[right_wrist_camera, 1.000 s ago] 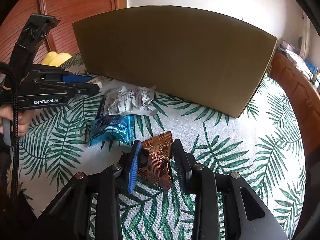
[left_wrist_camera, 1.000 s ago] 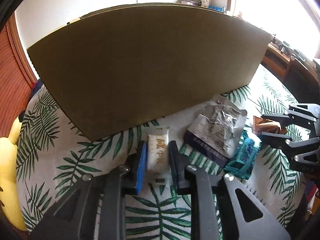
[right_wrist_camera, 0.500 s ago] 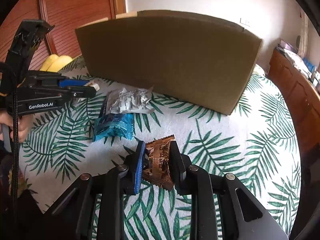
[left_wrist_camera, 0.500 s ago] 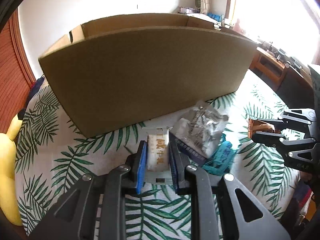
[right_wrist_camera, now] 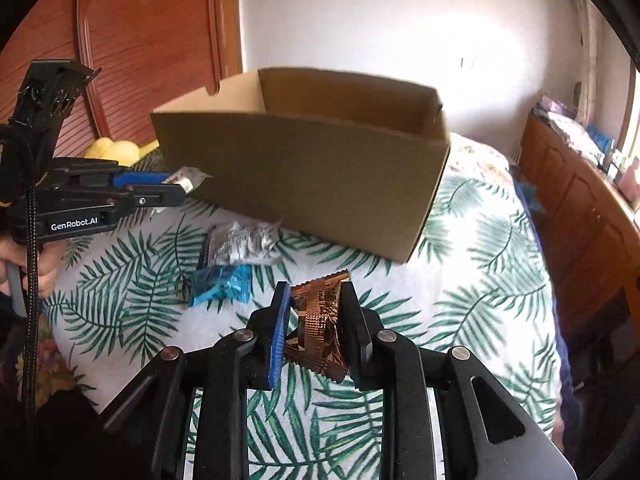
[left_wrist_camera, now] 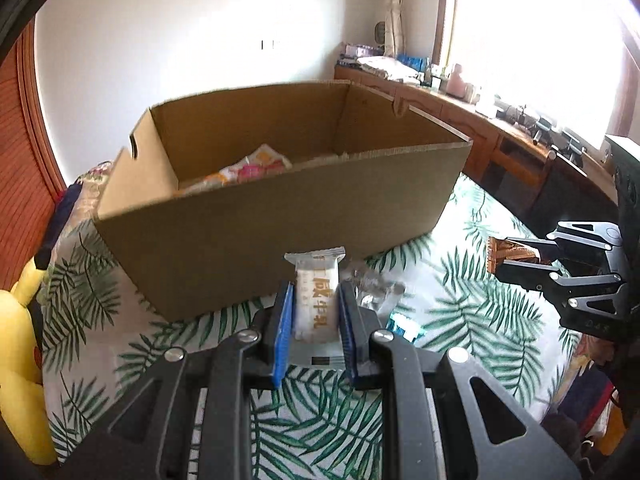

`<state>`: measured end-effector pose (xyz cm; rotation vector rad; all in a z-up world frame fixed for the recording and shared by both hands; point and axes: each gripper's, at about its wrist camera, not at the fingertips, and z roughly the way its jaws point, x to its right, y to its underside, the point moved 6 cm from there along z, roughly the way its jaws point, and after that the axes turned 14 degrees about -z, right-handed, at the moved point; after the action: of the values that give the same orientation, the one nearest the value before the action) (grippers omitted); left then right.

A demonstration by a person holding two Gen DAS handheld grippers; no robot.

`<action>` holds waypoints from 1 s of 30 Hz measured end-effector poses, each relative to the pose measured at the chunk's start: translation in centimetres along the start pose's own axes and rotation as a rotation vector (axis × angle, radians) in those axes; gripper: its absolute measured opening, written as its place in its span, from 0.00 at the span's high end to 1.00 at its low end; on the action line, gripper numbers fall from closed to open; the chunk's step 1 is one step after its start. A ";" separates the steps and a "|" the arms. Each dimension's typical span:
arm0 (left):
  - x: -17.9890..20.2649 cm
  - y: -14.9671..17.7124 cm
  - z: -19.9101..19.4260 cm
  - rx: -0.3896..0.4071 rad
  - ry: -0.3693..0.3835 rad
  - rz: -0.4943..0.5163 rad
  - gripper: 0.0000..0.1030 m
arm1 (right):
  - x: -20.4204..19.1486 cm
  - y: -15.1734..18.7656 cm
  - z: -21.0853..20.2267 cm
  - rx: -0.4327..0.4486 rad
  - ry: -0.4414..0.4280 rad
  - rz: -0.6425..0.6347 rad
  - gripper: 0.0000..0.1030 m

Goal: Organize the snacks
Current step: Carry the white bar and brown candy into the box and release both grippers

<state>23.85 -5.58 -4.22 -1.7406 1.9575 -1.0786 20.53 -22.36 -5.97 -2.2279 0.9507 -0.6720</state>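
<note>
Both hand-held grippers risen, left clamping white packet, right clamping brown wrapper

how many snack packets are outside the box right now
4: white packet in the left gripper, brown packet in the right gripper, silver packet and blue packet on the leaf-print cloth. More may be hidden.

White wall was seen at 12 o'clock, bright window at 2, wooden sideboard below, slatted wood door at 10.
</note>
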 end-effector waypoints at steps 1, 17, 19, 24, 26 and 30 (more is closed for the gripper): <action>0.2 -0.6 -0.3 0.011 0.004 0.001 0.81 | 0.1 -0.3 -0.1 0.005 0.003 -0.003 0.78; 0.8 -6.6 -2.8 0.125 0.027 0.001 0.81 | 1.7 -6.2 -3.3 0.105 0.062 -0.075 0.78; 0.5 -7.2 -3.0 0.139 0.030 -0.004 0.81 | 1.8 -6.8 -3.4 0.114 0.066 -0.085 0.78; 0.0 -8.3 -3.0 0.154 0.028 -0.012 0.81 | 2.2 -8.2 -3.2 0.135 0.075 -0.096 0.78; -0.3 -8.6 -2.7 0.156 0.025 -0.014 0.81 | 2.3 -8.8 -3.0 0.143 0.075 -0.097 0.78; -0.8 -9.1 -1.7 0.154 0.019 -0.023 0.81 | 2.6 -10.2 -2.3 0.154 0.074 -0.106 0.78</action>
<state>29.36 -4.09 3.09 -1.6801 1.8171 -1.2233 25.20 -19.51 3.31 -2.1405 0.7919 -0.8517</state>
